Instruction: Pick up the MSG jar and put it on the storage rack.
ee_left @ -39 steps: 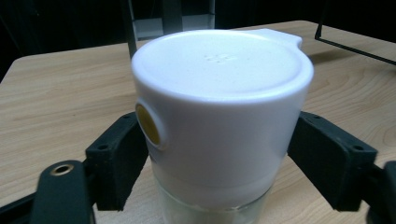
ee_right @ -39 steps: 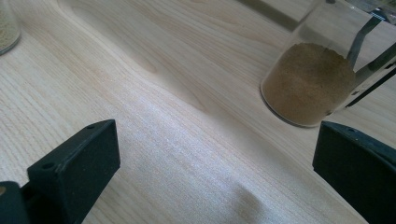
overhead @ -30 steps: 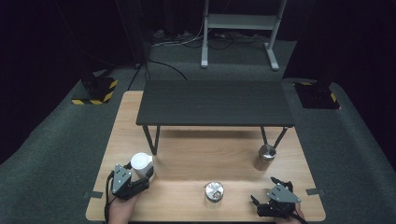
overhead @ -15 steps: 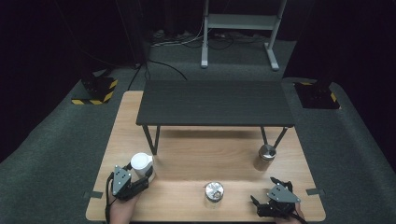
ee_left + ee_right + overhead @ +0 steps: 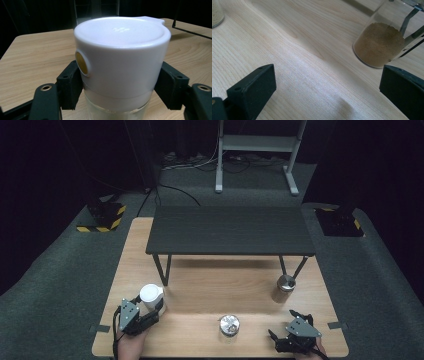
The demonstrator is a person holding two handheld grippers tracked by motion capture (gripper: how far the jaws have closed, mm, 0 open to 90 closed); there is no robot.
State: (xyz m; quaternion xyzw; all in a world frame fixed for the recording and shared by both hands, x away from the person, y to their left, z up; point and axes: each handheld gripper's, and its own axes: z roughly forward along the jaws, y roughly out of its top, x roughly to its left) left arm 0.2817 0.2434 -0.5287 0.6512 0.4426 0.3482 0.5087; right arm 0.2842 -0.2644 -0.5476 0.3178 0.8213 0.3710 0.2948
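Standing at table's (image 5: 210,290) near left: white-lidded jar (image 5: 151,296), clamped at both sides by left gripper (image 5: 150,312), jaws just closed on it. Right gripper (image 5: 280,340) spread wide, empty, resting at near right corner.

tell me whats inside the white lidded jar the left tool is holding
The white lid covers the jar from above, so the inside is mostly hidden. Below the lid, the clear wall shows something pale; what it is cannot be told.

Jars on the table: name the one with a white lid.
The white-lidded jar at front left, clamped in the left gripper; the other two jars have silver lids.
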